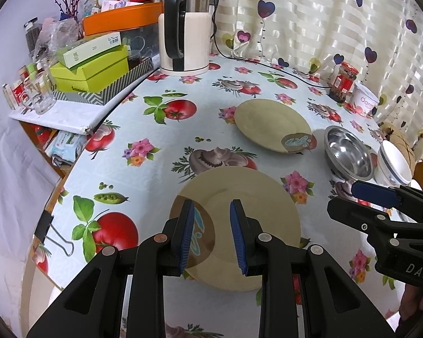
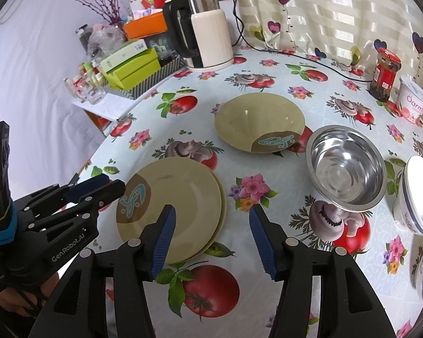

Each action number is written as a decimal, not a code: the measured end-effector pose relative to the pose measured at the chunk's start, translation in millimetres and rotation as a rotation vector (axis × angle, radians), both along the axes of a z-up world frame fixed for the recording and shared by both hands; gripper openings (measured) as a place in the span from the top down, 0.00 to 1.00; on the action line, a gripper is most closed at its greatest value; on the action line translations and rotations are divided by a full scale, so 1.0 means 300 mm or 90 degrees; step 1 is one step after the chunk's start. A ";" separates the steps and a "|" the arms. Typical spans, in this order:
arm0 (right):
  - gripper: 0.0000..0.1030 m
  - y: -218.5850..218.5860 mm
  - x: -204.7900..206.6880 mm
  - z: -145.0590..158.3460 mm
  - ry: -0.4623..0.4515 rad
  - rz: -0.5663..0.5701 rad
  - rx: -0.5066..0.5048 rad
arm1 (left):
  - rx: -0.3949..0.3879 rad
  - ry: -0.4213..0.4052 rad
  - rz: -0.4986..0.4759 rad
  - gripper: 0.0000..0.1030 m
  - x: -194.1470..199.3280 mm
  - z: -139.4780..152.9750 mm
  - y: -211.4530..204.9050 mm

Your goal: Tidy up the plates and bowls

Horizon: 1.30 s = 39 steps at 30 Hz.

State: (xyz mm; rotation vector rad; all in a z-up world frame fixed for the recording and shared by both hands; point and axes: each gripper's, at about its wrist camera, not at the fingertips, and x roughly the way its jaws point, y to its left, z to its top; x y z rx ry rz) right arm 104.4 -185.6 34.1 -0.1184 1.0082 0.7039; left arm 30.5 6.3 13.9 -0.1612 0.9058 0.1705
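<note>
Two olive plates lie stacked (image 2: 177, 205) at the table's near left; the stack also shows in the left wrist view (image 1: 248, 211). My left gripper (image 1: 211, 233) is open, hovering over the stack, holding nothing. It shows in the right wrist view (image 2: 98, 186) at the stack's left edge. My right gripper (image 2: 211, 239) is open and empty, just right of the stack; it shows in the left wrist view (image 1: 349, 197). A third olive plate (image 2: 259, 122) lies farther back. A steel bowl (image 2: 347, 166) and white bowls (image 2: 417, 194) sit at the right.
A white kettle (image 2: 208, 33) stands at the back with its cord (image 2: 318, 62) across the table. A red-lidded jar (image 2: 385, 74) and a tub (image 2: 413, 101) stand back right. Boxes and glasses (image 1: 87, 67) crowd a side shelf on the left.
</note>
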 end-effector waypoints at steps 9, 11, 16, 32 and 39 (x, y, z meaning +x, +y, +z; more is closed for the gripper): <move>0.47 0.001 0.035 0.017 -0.010 -0.007 -0.004 | -0.011 -0.005 -0.009 0.73 0.041 0.016 -0.002; 0.47 0.002 0.045 0.021 -0.013 -0.008 -0.005 | -0.012 -0.006 -0.011 0.73 0.054 0.018 -0.005; 0.47 -0.001 0.067 0.025 -0.016 -0.013 -0.007 | -0.015 -0.006 -0.017 0.73 0.082 0.019 -0.012; 0.47 -0.003 0.147 0.041 -0.027 -0.022 -0.010 | -0.010 -0.006 -0.024 0.73 0.172 0.024 -0.015; 0.47 0.004 0.191 0.042 -0.028 -0.025 -0.013 | -0.006 -0.004 -0.027 0.73 0.214 0.016 -0.008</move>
